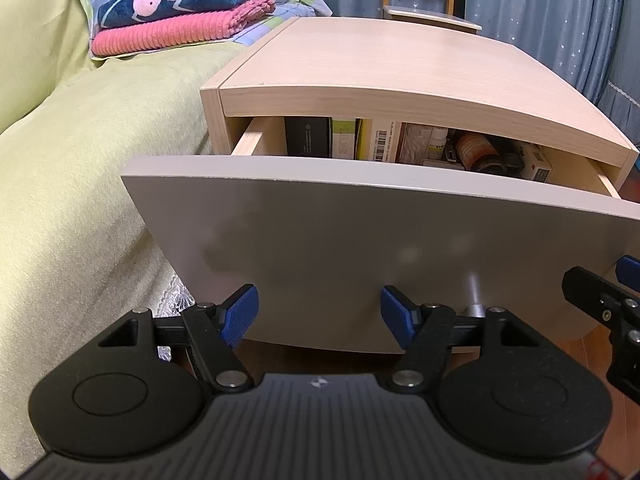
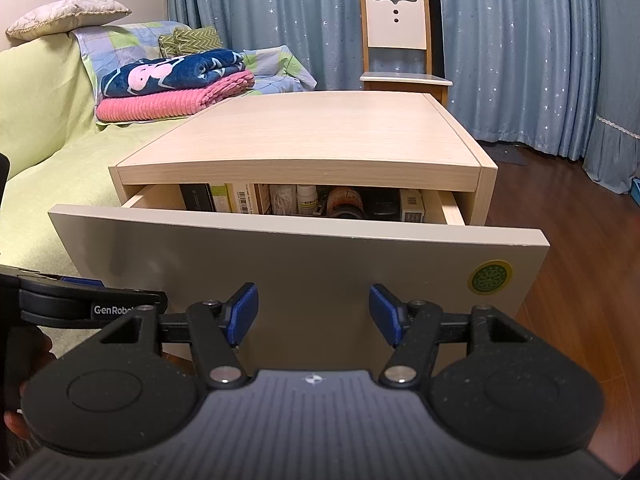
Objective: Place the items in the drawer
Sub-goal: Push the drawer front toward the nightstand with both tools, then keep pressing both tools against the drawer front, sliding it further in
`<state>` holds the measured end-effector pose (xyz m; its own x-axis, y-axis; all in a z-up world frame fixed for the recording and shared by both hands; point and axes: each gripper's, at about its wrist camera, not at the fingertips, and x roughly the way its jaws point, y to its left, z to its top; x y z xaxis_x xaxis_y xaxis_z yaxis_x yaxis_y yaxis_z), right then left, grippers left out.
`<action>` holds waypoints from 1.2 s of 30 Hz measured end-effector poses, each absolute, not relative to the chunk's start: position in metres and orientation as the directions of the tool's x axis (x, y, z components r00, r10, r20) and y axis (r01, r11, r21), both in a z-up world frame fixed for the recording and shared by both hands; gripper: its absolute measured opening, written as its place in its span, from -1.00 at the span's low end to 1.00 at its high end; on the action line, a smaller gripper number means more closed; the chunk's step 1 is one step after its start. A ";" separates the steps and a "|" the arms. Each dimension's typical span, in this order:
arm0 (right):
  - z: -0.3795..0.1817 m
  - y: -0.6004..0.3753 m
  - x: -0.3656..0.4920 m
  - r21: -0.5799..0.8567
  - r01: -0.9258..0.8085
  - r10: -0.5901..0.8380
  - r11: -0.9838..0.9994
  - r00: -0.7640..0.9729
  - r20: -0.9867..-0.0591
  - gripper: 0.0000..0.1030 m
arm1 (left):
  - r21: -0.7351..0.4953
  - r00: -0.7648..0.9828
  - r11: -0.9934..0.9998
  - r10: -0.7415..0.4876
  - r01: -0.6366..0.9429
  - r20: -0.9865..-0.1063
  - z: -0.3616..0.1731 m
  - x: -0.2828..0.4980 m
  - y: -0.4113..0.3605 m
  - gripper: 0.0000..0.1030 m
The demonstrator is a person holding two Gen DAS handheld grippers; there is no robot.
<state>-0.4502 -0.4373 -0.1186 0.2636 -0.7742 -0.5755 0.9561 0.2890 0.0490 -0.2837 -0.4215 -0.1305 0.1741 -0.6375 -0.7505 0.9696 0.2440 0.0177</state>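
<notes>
Right wrist view shows the drawer point(image 2: 296, 264) pulled partway out, packed with boxes and bottles point(image 2: 308, 200), both grippers point(image 2: 312, 314) point(image 1: 320, 314) before it with fingers released and empty; pushing it in could jam on tall items.

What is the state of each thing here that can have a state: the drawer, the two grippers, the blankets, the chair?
drawer: pulled partly open, boxes and bottles standing inside.
left gripper: open, empty, facing the drawer front.
right gripper: open, empty, facing the drawer front.
nightstand top: bare.
blankets: folded, stacked on the bed.
chair: upright, unoccupied, by the curtain.
</notes>
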 end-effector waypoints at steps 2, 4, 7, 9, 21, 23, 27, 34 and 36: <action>-0.119 -0.438 -0.448 0.048 0.956 -0.774 0.288 0.263 -0.576 0.15 | 0.018 0.175 0.244 -0.639 0.970 -0.749 -0.130 -0.284 -0.421 0.34; -0.119 -0.438 -0.446 0.048 0.957 -0.775 0.288 0.262 -0.576 0.14 | 0.018 0.175 0.245 -0.640 0.969 -0.748 -0.130 -0.284 -0.421 0.34; -0.118 -0.439 -0.461 0.050 0.957 -0.775 0.286 0.262 -0.576 0.14 | 0.018 0.177 0.246 -0.643 0.969 -0.745 -0.129 -0.283 -0.422 0.33; -0.117 -0.439 -0.468 0.051 0.957 -0.775 0.285 0.262 -0.576 0.14 | 0.017 0.177 0.246 -0.645 0.969 -0.743 -0.129 -0.283 -0.422 0.33; -0.116 -0.444 -0.474 0.050 0.959 -0.778 0.278 0.255 -0.574 0.14 | 0.016 0.180 0.249 -0.653 0.968 -0.736 -0.127 -0.283 -0.423 0.33; -0.116 -0.445 -0.476 0.050 0.960 -0.779 0.276 0.253 -0.574 0.14 | 0.016 0.180 0.249 -0.654 0.968 -0.735 -0.127 -0.283 -0.423 0.33; -0.115 -0.447 -0.480 0.049 0.961 -0.780 0.272 0.250 -0.573 0.14 | 0.017 0.182 0.249 -0.657 0.968 -0.731 -0.126 -0.283 -0.424 0.33; -0.119 -0.443 -0.466 0.046 0.962 -0.782 0.268 0.245 -0.572 0.14 | 0.015 0.182 0.250 -0.661 0.968 -0.728 -0.125 -0.282 -0.425 0.33; -0.119 -0.444 -0.466 0.045 0.962 -0.783 0.268 0.245 -0.572 0.14 | 0.014 0.181 0.250 -0.662 0.968 -0.727 -0.125 -0.282 -0.426 0.33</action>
